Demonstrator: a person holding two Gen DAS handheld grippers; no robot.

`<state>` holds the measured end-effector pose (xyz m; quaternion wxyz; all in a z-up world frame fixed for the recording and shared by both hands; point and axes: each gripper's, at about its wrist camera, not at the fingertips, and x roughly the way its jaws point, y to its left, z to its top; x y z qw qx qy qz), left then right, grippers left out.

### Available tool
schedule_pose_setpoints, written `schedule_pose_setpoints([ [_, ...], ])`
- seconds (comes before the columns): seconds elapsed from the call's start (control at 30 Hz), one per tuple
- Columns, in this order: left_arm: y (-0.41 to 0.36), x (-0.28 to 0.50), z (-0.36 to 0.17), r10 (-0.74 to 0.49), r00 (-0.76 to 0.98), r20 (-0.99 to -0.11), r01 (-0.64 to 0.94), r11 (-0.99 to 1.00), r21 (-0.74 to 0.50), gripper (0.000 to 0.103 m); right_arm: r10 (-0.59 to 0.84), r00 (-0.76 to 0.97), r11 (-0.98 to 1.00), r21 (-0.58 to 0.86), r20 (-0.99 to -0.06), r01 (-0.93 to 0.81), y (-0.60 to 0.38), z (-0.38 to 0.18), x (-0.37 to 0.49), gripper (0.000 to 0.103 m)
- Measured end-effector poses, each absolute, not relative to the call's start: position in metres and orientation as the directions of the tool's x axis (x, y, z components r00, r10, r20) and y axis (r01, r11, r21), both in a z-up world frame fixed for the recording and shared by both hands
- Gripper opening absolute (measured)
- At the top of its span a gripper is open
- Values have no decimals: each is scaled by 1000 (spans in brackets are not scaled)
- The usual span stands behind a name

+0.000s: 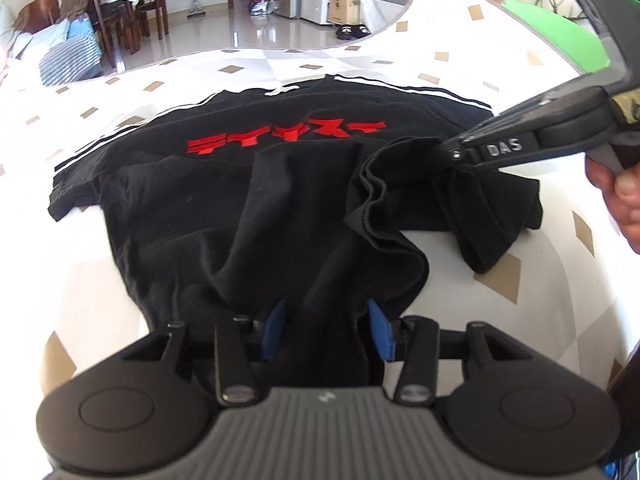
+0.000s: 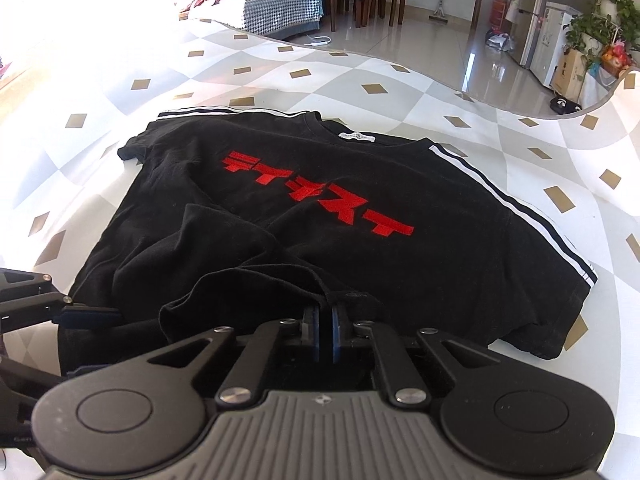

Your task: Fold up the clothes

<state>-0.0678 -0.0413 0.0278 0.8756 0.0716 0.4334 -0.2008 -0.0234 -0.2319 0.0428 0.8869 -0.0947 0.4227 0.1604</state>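
Note:
A black T-shirt (image 1: 240, 184) (image 2: 280, 208) with red lettering and white shoulder stripes lies chest up on the patterned white cover (image 1: 500, 80) (image 2: 360, 80). Its lower hem is lifted and bunched toward me. My right gripper (image 1: 454, 156) (image 2: 325, 320) is shut on a pinch of that hem at the shirt's right side, holding it above the cover. My left gripper (image 1: 328, 324) stands open at the near hem, its blue pads wide apart with black cloth lying between them. One left finger (image 2: 88, 315) shows at the edge of the right wrist view.
A person's hand (image 1: 624, 200) holds the right gripper's handle. The cover's far edge curves along a tiled floor (image 1: 260, 32). Wooden chairs (image 1: 120, 12), a sofa with piled cloth (image 2: 280, 8) and a fridge (image 2: 536, 20) stand beyond it.

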Motion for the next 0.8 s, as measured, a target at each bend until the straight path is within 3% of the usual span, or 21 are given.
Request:
schedule_pose_setpoints([
  [0.43,5,-78,33,-145,514,-846,225,974,-30,46,322,510,875,45,-798,-482,-213,42,-74,7],
  [0.57,20,-83,38,-154,491,-857,165,983,-81,48,351,460,849,71,-815,-523,-204,36,-87,7],
  [0.67,31,-86,46,-199,491,-848,131,979,-154,56,375,417,831,101,-828,-547,-199,32,-94,10],
  [0.8,41,-94,65,-258,551,-794,117,966,-232,76,388,381,820,126,-839,-558,-195,28,-101,19],
])
